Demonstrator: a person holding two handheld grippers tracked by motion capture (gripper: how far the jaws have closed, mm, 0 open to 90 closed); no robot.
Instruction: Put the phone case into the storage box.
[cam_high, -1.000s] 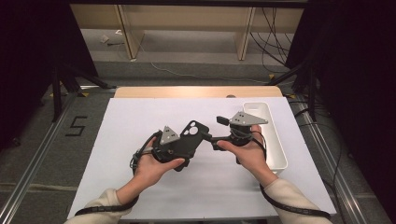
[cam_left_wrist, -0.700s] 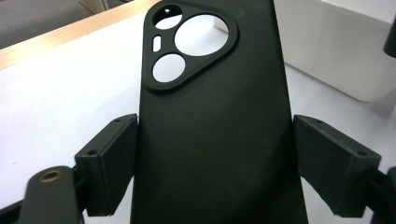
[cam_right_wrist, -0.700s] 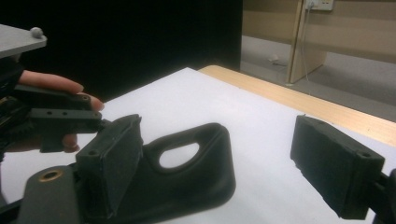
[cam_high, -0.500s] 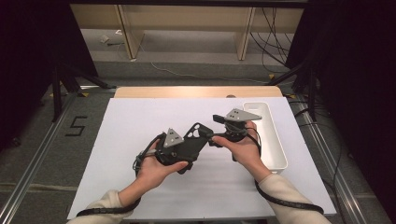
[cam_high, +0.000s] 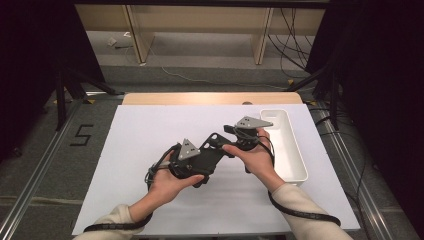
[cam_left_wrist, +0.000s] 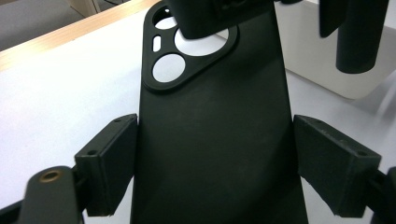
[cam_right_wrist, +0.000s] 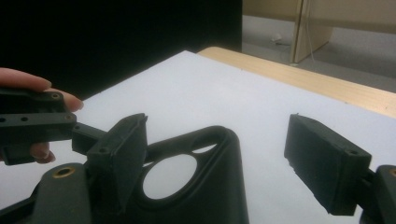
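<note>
Case: I see the black phone case (cam_left_wrist: 210, 126) held above the bench (cam_high: 150, 130), long axis running from my left hand-held gripper (cam_high: 192, 165) toward the right one.
Left hand-held gripper: clenched across the case's width.
Right hand-held gripper (cam_right_wrist: 215, 158): jaws have been closing, straddling the camera-cutout end; right pad clear.
Room: white bin (cam_high: 290, 150) just right; open bench left.

phone case (cam_left_wrist: 210, 135): lower end cut off | camera end under right gripper (cam_left_wrist: 205, 16)

I see a matt black plastic phone case (cam_left_wrist: 210, 140), a smooth white table cover (cam_high: 150, 130), a glossy white plastic tray (cam_high: 290, 150)
</note>
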